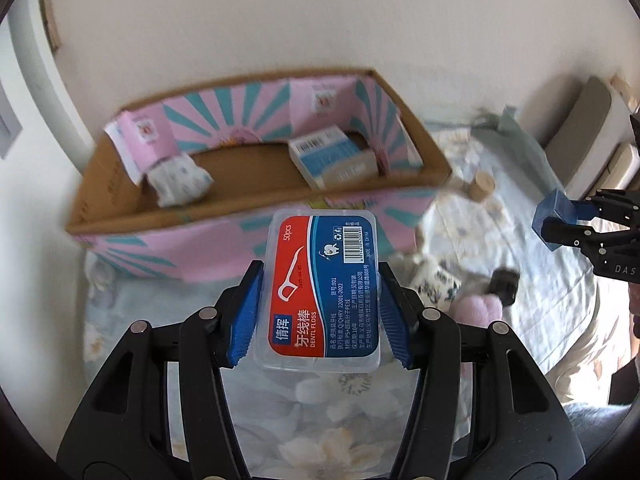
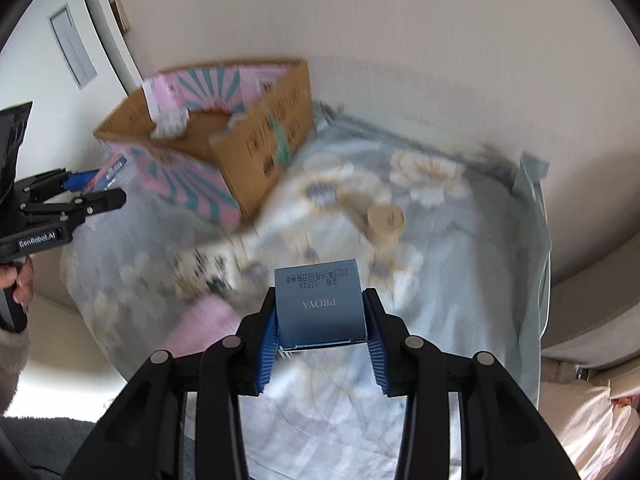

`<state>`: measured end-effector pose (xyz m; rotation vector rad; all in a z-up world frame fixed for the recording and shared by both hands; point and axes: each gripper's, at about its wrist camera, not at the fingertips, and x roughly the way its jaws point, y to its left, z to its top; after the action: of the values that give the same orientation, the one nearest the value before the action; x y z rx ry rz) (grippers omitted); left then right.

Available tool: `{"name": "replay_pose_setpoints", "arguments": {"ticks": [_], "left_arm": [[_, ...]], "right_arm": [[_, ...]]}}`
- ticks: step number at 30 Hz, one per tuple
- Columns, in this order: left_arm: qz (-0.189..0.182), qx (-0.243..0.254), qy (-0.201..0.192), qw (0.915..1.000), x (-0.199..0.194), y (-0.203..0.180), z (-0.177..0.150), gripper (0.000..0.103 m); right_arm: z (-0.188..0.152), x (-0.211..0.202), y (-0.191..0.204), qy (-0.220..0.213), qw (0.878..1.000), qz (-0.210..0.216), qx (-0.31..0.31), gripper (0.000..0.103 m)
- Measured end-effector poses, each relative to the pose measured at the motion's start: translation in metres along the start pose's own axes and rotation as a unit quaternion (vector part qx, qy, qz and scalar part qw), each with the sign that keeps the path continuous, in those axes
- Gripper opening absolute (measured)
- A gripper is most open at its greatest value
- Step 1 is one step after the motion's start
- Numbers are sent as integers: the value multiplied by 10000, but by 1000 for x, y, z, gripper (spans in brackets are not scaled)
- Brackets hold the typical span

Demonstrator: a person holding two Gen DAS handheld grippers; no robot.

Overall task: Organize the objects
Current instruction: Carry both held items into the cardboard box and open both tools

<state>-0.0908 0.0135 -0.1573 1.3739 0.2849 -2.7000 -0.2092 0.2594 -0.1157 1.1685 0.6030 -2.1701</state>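
My left gripper (image 1: 322,284) is shut on a clear dental floss box (image 1: 322,292) with a red and blue label, held above the bed just in front of the cardboard box (image 1: 248,220). My right gripper (image 2: 320,308) is shut on a blue PROYA carton (image 2: 320,308), held over the floral bedspread. The right gripper with its carton (image 1: 554,216) shows at the right edge of the left wrist view. The left gripper with the floss box (image 2: 110,172) shows at the left of the right wrist view, next to the cardboard box (image 2: 256,148).
Inside the cardboard box lie a blue-white carton (image 1: 332,156) and a white packet (image 1: 178,178). On the floral bedspread (image 2: 460,260) are a tan round jar (image 2: 385,222), a patterned box (image 1: 438,280), a small black item (image 1: 504,284) and a pink soft item (image 1: 480,310). A wall stands behind.
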Motion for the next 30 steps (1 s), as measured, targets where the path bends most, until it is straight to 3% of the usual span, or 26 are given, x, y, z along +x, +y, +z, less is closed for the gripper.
{"name": "replay_pose_setpoints", "arguments": {"ticks": [16, 30], "left_arm": [[195, -191, -422, 9987, -38, 69, 73, 51], [247, -177, -332, 9990, 5, 133, 131, 51]], "right_arm": [[113, -32, 39, -580, 9983, -32, 35, 37], [198, 18, 76, -309, 9992, 63, 259, 37]]}}
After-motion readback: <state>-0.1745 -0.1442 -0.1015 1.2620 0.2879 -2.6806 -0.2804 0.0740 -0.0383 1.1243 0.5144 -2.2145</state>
